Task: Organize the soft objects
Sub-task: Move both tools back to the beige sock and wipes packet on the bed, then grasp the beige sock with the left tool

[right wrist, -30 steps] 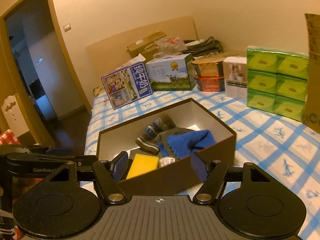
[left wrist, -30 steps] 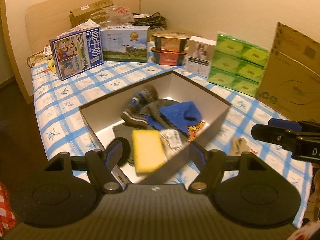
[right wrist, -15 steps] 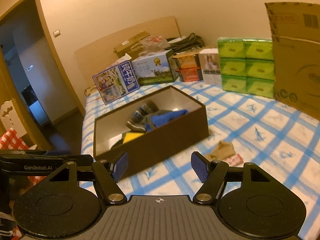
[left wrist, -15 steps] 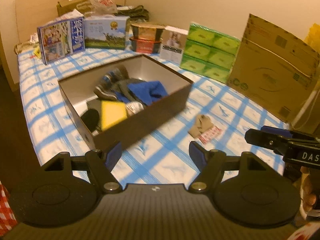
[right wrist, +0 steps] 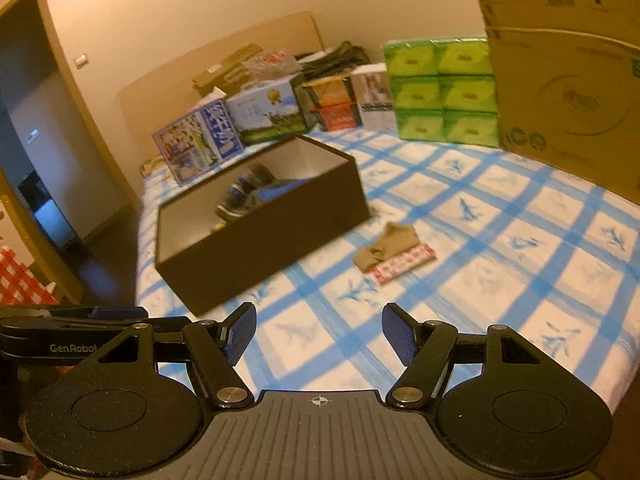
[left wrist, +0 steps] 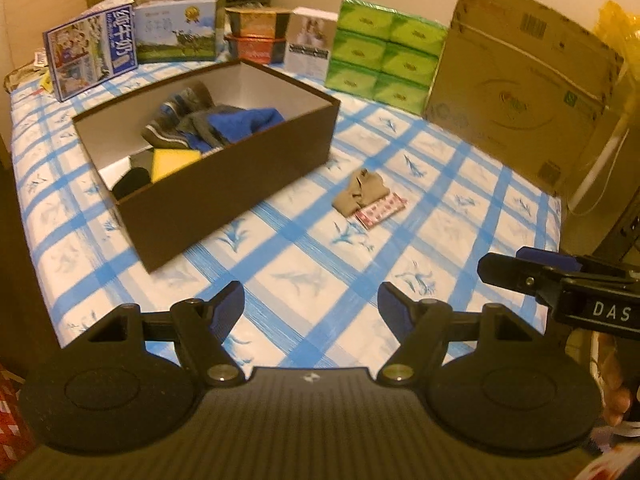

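Observation:
A dark brown box (left wrist: 224, 188) (right wrist: 260, 240) sits on the blue-checked bed and holds a blue cloth (left wrist: 244, 122), striped socks (left wrist: 180, 110), a yellow sponge (left wrist: 172, 160) and a black item (left wrist: 132, 182). To its right, on the sheet, lies a tan sock (left wrist: 360, 192) (right wrist: 384, 246) beside a small pink patterned packet (left wrist: 382, 210) (right wrist: 404, 262). My left gripper (left wrist: 311, 306) hangs open and empty over the near sheet. My right gripper (right wrist: 318, 332) is open and empty too, short of the sock. The right gripper's finger (left wrist: 532, 274) shows at the right of the left wrist view.
Along the far side stand a milk carton box (left wrist: 90, 54), another printed box (left wrist: 176, 34), stacked bowls (left wrist: 256, 34), green tissue packs (left wrist: 380, 46) and a large cardboard box (left wrist: 516, 80). A doorway (right wrist: 44, 168) opens on the left. The bed edge runs near both grippers.
Both grippers have drawn back from over the box and swung right; the box now lies farther off to the left, and the tan sock and pink packet have come into view.

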Tool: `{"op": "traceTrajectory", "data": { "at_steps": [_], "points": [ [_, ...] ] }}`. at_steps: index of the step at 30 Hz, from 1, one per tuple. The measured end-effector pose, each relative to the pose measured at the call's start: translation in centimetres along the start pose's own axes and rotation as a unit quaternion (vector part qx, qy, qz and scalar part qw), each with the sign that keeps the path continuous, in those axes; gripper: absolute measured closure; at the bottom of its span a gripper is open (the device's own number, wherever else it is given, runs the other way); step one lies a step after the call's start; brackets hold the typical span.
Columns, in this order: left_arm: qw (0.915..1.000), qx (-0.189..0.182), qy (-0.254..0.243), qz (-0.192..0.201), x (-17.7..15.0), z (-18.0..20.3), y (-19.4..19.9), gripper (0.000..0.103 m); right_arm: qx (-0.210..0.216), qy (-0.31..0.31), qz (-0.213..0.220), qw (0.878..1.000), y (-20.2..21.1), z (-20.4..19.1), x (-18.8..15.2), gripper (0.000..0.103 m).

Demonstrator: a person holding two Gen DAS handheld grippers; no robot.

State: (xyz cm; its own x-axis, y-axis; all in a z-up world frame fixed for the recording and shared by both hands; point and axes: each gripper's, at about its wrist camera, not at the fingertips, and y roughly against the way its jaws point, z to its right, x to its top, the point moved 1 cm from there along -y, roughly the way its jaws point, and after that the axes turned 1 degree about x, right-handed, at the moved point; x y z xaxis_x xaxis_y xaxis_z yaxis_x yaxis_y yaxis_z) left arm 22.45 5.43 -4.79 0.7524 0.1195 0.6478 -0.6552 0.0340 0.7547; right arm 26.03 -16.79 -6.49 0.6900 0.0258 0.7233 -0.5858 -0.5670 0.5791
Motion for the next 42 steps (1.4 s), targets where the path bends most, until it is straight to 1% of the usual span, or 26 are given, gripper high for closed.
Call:
{"op": "traceTrajectory", "data": {
  "at_steps": [7, 13, 22, 29, 35, 42],
  "points": [
    [0.9998, 0.001, -0.016, -0.011, 0.4, 1.1, -3.1, 0.032, -0.032, -0.016, -0.015, 0.999, -1.3, 2.3, -0.7, 0.033],
    [0.9992, 0.006, -0.022, -0.032, 1.1, 0.9, -7.0, 0.032, -0.058, -0.023, -0.032, 0.998, -4.1, 4.1, -0.6, 0.034],
    [0.9976, 0.002, -0.037, -0.058, 2.9, 0.3, -14.3, 0.032, -0.087, -0.02, -0.061, 0.994, -10.6, 6.1, 0.2, 0.033],
    [0.9962, 0.002, -0.054, -0.068, 4.1, -0.3, -19.0, 0.033, -0.103, 0.006, -0.071, 0.992, -16.0, 6.9, 0.9, 0.033],
    [0.9961, 0.003, -0.055, -0.068, 4.6, -1.2, -21.0, 0.034, -0.1, 0.029, -0.078, 0.991, -19.3, 7.2, 1.5, 0.034],
    [0.9957, 0.005, -0.064, -0.066, 5.1, -1.6, -22.5, 0.035, -0.109, 0.051, -0.086, 0.989, -21.9, 7.2, 1.4, 0.033]
  ]
}}
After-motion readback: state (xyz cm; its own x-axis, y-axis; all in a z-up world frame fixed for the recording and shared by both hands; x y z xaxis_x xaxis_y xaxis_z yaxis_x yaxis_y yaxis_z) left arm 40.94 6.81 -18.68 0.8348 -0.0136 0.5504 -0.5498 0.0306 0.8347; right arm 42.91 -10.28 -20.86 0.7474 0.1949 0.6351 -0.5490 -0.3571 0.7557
